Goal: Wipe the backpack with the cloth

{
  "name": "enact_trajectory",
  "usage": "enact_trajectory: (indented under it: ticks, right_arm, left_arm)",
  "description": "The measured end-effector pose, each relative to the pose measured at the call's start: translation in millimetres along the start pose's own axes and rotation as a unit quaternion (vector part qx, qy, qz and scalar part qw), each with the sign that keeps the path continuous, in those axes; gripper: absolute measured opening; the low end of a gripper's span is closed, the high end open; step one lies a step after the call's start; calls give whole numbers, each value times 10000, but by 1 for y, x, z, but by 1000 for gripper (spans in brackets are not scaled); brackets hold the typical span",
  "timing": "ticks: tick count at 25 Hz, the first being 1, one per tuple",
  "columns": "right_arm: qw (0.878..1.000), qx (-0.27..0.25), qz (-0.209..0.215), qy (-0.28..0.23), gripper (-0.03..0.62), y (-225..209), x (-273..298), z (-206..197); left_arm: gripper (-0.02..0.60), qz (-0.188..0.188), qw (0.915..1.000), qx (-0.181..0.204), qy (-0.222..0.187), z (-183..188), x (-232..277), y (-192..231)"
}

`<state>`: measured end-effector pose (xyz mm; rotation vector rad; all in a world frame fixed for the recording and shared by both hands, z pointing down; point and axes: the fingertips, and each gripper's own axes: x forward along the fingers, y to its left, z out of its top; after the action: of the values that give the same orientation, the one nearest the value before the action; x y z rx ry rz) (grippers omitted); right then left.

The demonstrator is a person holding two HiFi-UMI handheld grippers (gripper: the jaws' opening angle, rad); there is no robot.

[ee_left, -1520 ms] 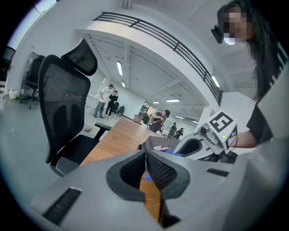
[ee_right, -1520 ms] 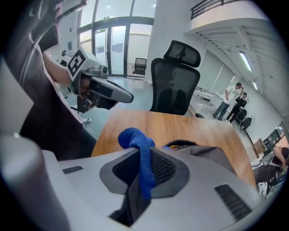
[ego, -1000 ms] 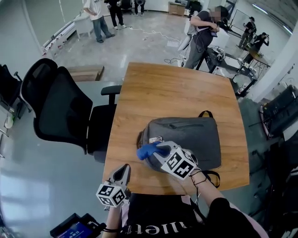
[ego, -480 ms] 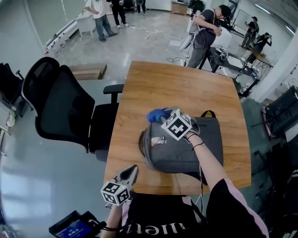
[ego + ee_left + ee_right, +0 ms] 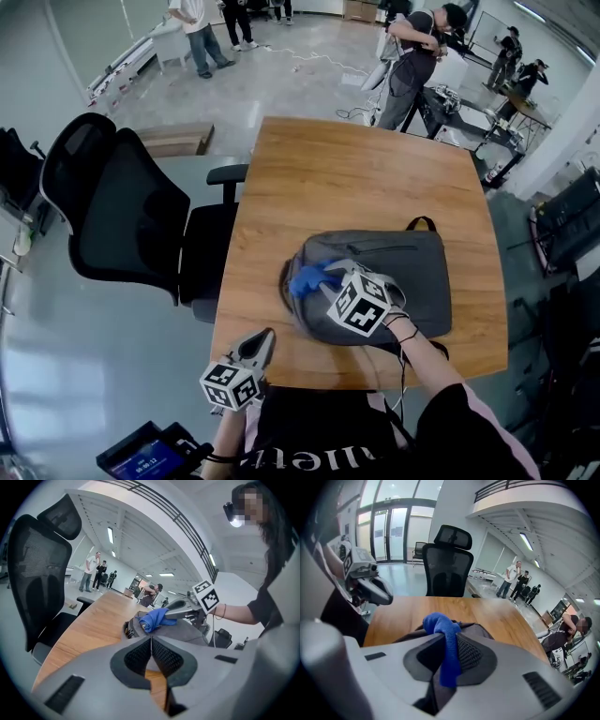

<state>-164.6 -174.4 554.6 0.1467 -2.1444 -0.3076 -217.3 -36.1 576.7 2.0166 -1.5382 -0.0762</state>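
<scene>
Jaws: right gripper [image 5: 325,276] clamps blue cloth [image 5: 305,279], left gripper [image 5: 262,339] together | backpack [image 5: 398,272] on wooden table [image 5: 356,173] | office chair [image 5: 122,220] beside, grey floor [image 5: 56,366]

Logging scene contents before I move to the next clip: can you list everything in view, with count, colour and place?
grey fabric backpack: one, grey, lying flat on the near half of the table.
blue cloth: one, blue, bunched on the backpack's end at the person's left.
wooden table: one, brown, centre of the head view.
black mesh office chair: one, black, beside the table's left edge.
people: several, standing on the far floor.
dark device with a lit blue screen: one, bottom left corner.
right gripper: one, grey, over the backpack, jaws clamped on the blue cloth.
left gripper: one, grey, at the table's near left edge, jaws together, empty.
</scene>
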Motion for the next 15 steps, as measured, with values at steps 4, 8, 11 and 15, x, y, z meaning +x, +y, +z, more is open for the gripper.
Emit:
enact_trajectory:
  ticks: [4,8,11,15]
  right_arm:
    - [9990,-229,377,-57,63,44,-19,-3]
    - [9973,-340,649,-49,63,79,-34,-11]
    - [9961,-312,827,14,63,99,-43,-21]
    - [9957,-145,915,1,63,105,-50,-30]
  left_arm:
    - [2,-70,10000,34,12,3,6,-2]
    - [2,-181,9998,82,57,3,13,-7]
    - [2,-269,9995,121,84,3,17,-13]
    - [2,-352,9992,161,104,6,23,-17]
